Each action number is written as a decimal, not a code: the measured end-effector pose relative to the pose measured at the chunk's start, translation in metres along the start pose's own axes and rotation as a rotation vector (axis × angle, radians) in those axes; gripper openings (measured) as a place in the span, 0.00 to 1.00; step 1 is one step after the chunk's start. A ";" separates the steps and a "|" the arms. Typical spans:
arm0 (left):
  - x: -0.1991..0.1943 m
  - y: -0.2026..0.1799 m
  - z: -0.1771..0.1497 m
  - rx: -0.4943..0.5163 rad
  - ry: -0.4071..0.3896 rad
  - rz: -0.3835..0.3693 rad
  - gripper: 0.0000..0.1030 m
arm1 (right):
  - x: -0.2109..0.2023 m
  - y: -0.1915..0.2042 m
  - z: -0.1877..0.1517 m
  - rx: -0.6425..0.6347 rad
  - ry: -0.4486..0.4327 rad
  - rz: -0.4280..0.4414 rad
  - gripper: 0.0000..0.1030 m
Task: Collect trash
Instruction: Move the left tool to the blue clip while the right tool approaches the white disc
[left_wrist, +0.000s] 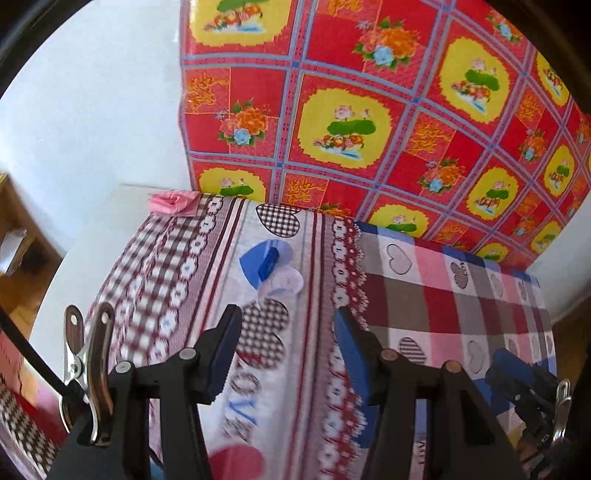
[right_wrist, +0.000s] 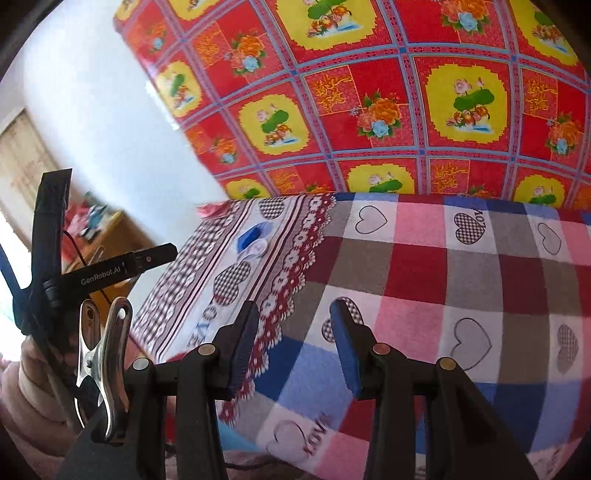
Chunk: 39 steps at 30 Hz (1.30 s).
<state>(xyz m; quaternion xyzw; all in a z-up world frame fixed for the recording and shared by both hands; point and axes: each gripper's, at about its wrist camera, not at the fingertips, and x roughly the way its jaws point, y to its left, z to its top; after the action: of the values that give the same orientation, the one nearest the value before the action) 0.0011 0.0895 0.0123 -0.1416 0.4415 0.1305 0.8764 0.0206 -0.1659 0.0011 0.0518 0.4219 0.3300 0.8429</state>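
Both sets of my fingers, left gripper (left_wrist: 286, 354) and right gripper (right_wrist: 293, 349), apart and empty; I'd centre the left on the blue-white scrap (left_wrist: 271, 267) just ahead, then close.

Checked heart-print cloth (left_wrist: 424, 295) on table, red floral sheet (left_wrist: 369, 110) behind, white wall (left_wrist: 92, 129), wood cabinet (right_wrist: 107, 236).

A white wall (left_wrist: 92, 110) fills the upper left. A bright red flowered cloth (left_wrist: 369, 92) hangs at the top. Brown wooden furniture (right_wrist: 107, 240) stands at the left.
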 end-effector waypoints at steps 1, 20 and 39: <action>0.007 0.007 0.006 0.017 0.004 -0.010 0.53 | 0.006 0.005 0.000 0.019 -0.004 -0.019 0.41; 0.129 0.023 0.051 0.210 0.156 -0.142 0.34 | 0.057 0.059 0.008 0.151 -0.014 -0.153 0.41; 0.182 0.025 0.050 0.221 0.214 -0.079 0.31 | 0.084 0.065 0.012 0.154 0.046 -0.192 0.41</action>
<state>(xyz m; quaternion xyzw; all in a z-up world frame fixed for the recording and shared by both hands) 0.1341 0.1502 -0.1103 -0.0746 0.5381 0.0305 0.8390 0.0326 -0.0629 -0.0246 0.0685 0.4681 0.2155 0.8543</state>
